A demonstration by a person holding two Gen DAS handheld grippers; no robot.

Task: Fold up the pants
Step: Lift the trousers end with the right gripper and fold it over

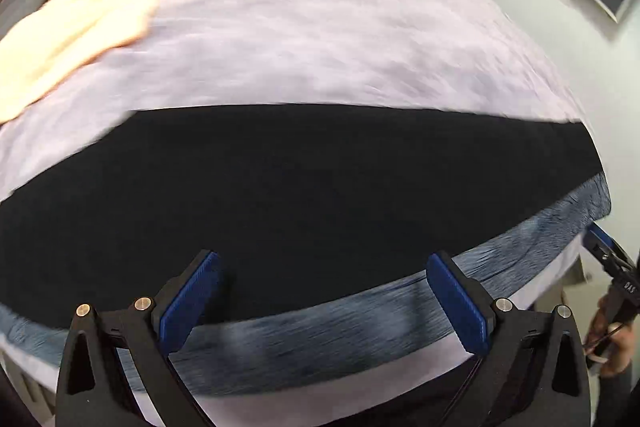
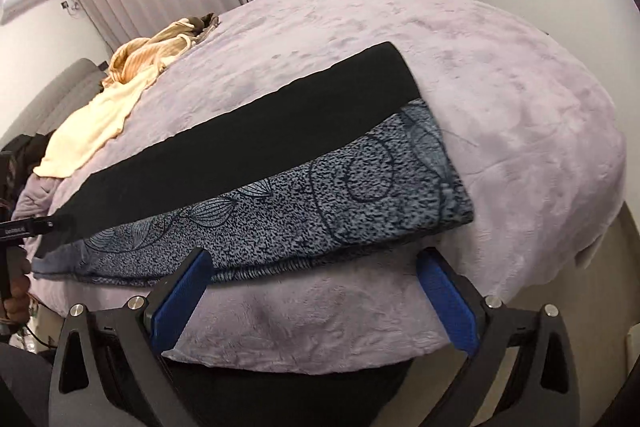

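Black pants [image 2: 240,143] on patterned blanket [image 2: 320,211]; no writing legible.

The left wrist view is motion-blurred: the patterned cloth [image 1: 360,339] at the bed's [image 1: 320,27] near edge shows only streaks. The pants [image 1: 280,211] run past that picture's left edge. In the right wrist view, their left end [image 2: 60,227] is partly hidden by the other tool.

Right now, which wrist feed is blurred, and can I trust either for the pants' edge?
Left wrist view: motion-smeared, black pants edge soft, patterned blanket streaked. Right wrist view: sharp, black pants edge crisp on the blanket, though fisheye bows the bed.
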